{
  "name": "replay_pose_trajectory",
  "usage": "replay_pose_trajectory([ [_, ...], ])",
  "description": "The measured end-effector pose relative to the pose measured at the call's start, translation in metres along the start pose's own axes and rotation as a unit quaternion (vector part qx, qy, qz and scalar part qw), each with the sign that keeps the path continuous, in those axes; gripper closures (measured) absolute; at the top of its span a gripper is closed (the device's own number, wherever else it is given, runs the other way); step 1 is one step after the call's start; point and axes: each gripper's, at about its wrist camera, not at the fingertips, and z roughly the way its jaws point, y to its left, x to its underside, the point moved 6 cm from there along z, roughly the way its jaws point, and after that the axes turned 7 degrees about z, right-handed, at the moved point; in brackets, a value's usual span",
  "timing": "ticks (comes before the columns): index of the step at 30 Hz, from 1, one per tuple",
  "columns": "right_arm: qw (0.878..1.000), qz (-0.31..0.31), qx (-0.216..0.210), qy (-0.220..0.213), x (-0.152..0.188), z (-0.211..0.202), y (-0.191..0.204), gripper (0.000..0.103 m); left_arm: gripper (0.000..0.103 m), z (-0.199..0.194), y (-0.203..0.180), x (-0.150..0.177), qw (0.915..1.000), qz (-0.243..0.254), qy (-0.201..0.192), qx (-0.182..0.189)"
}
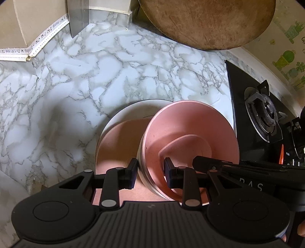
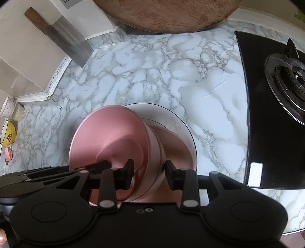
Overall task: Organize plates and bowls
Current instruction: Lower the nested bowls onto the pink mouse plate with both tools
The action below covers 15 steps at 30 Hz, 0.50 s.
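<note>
A pink bowl (image 1: 192,137) (image 2: 110,137) is held between both tongs over a pink plate (image 1: 118,141) (image 2: 177,150), which lies on a white plate (image 1: 124,112) (image 2: 171,114) near the front of the marble desk (image 1: 95,76) (image 2: 152,66). The left tongs (image 1: 150,172) grip the bowl's left wall, 1 finger inside and 1 outside. The right tongs (image 2: 148,174) clamp the opposite wall in the same way. The bowl is tilted in both views; whether it touches the pink plate cannot be told. A round wooden board (image 1: 207,21) (image 2: 167,13) stands at the back, a cleaver (image 2: 64,40) leans at the rear left, and a black gas hob (image 1: 259,114) (image 2: 276,105) sits at the right. A yellow bowl (image 2: 8,133) rests at the far left edge.
</note>
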Motion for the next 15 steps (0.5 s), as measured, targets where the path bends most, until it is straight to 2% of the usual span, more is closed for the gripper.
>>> replay_pose_trajectory([
  [15, 1.000, 0.000, -0.010, 0.010, -0.0027, 0.0043, -0.0046, 0.065, 0.075, 0.0016, -0.0034, -0.0014, 0.9999, 0.011, -0.007, -0.005],
])
